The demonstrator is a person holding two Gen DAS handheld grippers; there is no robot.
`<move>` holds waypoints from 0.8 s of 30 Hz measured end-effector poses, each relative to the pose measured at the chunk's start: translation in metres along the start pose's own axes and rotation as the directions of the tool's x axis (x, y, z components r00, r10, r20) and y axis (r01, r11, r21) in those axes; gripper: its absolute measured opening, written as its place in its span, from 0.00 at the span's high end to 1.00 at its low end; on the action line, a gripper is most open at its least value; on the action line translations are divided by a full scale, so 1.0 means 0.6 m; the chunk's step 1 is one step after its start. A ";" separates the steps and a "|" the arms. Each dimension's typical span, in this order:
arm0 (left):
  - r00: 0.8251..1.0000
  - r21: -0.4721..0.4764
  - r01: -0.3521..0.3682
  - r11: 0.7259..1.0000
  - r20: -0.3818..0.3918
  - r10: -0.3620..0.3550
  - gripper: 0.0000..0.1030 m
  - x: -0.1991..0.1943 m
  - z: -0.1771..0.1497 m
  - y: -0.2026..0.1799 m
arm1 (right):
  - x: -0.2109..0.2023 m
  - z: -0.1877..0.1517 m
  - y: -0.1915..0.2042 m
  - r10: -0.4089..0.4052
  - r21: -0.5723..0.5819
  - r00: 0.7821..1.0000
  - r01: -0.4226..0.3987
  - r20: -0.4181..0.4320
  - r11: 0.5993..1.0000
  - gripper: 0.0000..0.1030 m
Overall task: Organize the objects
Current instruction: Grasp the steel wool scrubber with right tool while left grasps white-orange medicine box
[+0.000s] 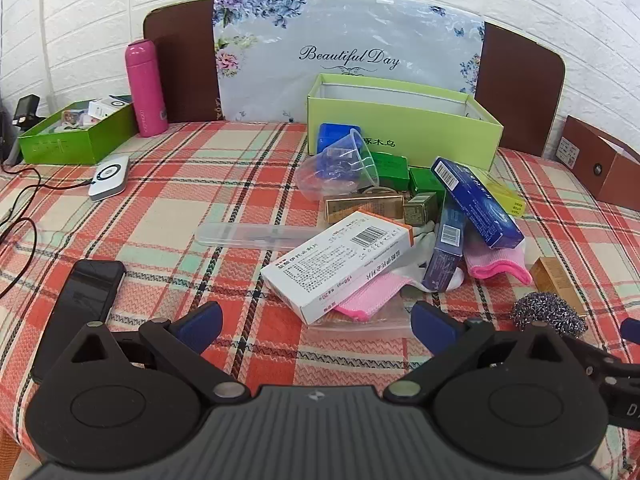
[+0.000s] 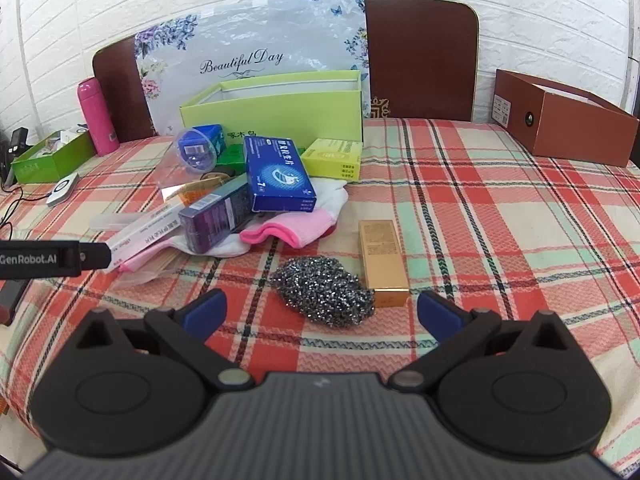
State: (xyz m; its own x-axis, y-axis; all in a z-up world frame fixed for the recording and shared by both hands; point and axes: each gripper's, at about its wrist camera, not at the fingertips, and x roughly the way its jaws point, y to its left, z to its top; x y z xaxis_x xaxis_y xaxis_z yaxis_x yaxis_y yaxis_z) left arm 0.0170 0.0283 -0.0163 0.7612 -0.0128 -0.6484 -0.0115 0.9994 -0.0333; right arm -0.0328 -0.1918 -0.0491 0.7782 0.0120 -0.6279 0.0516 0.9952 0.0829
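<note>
A pile of small boxes, socks and a clear plastic cup (image 1: 340, 164) lies on the plaid tablecloth in front of an open lime-green box (image 1: 404, 128). My left gripper (image 1: 318, 322) is open and empty, just short of a white medicine box (image 1: 340, 260) lying on pink socks. My right gripper (image 2: 320, 312) is open and empty, with a steel-wool scrubber (image 2: 324, 294) and a gold box (image 2: 382, 260) just ahead between its fingers. A blue box (image 2: 278, 174) leans on top of the pile.
A pink bottle (image 1: 146, 88) and a small green box (image 1: 78, 136) of items stand at the far left. A black phone (image 1: 86, 300) and a white device (image 1: 110, 178) with a cable lie on the left. A brown box (image 2: 560, 118) stands at the far right.
</note>
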 end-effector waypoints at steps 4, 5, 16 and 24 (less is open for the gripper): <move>0.999 0.021 0.048 0.999 -0.003 -0.048 0.00 0.016 0.011 0.008 | 0.007 -0.004 -0.001 0.015 0.000 1.000 -0.015 -0.011 1.000 0.00; 0.999 0.034 0.051 0.998 0.001 -0.051 0.00 0.021 0.014 0.009 | 0.009 -0.006 -0.001 0.016 -0.001 1.000 -0.016 -0.013 1.000 0.00; 0.984 0.205 0.180 0.962 -0.030 -0.178 0.00 0.099 0.063 0.025 | 0.034 -0.007 0.000 0.028 -0.014 0.999 -0.028 -0.037 0.999 0.00; 0.976 0.203 0.208 0.957 -0.112 -0.189 0.00 0.155 0.060 0.015 | 0.080 0.010 0.008 0.042 -0.069 0.999 -0.044 -0.028 0.997 0.00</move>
State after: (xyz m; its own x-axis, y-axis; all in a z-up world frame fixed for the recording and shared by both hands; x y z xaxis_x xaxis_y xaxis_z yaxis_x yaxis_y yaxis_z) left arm 0.1110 0.0374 -0.0493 0.6726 -0.2047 -0.7112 0.2793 0.9601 -0.0122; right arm 0.0087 -0.1868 -0.0740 0.7619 0.0563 -0.6452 -0.0256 0.9981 0.0568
